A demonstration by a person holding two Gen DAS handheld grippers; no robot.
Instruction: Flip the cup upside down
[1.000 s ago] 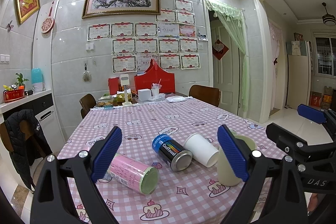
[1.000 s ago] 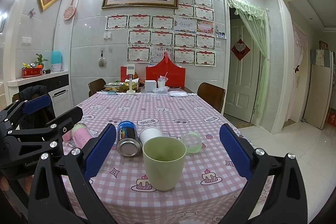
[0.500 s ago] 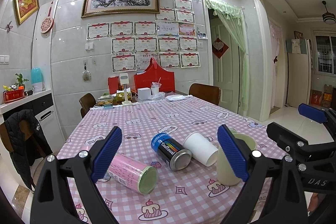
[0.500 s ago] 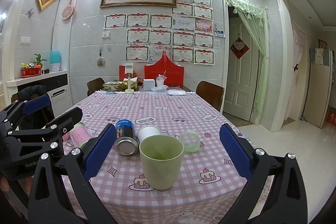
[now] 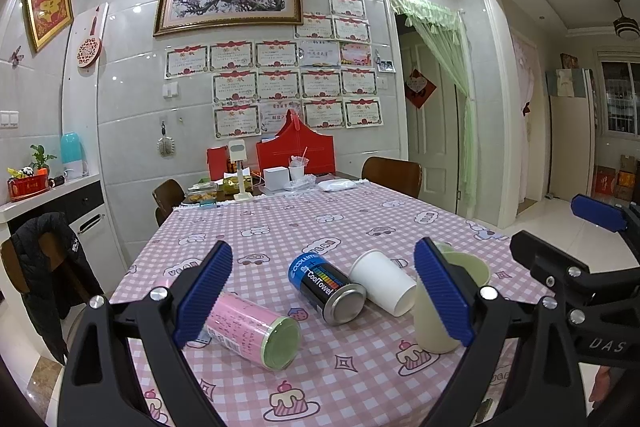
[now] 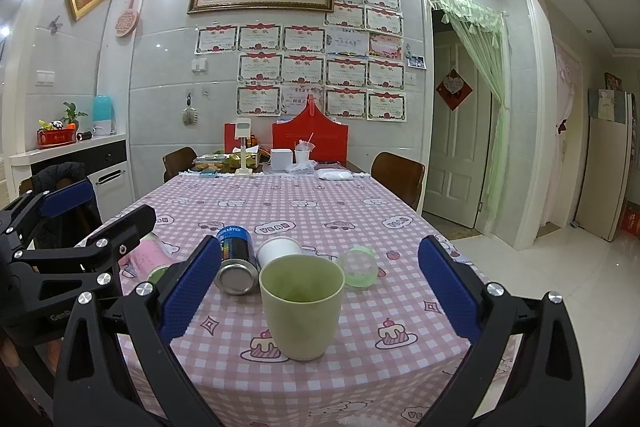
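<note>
A pale green cup [image 6: 301, 307] stands upright, mouth up, on the pink checked tablecloth [image 6: 360, 367] near the table's front edge. My right gripper [image 6: 320, 297] is open, its blue pads wide apart on either side of the cup and not touching it. In the left wrist view the cup [image 5: 434, 329] is partly hidden behind the right pad. My left gripper [image 5: 324, 297] is open and empty, over the cans to the left of the cup. It also shows in the right wrist view [image 6: 96, 219] at the left.
A pink can [image 5: 252, 331], a black and blue can [image 5: 326, 287] and a white paper cup [image 5: 382, 281] lie on their sides behind the green cup. A clear green-rimmed lid [image 6: 357, 267] sits to the right. Boxes and dishes [image 6: 280, 159] crowd the far end. Chairs [image 6: 398, 175] flank the table.
My right gripper has moved a little closer to the green cup, which looks larger and lower between the pads. My left gripper has barely moved.
</note>
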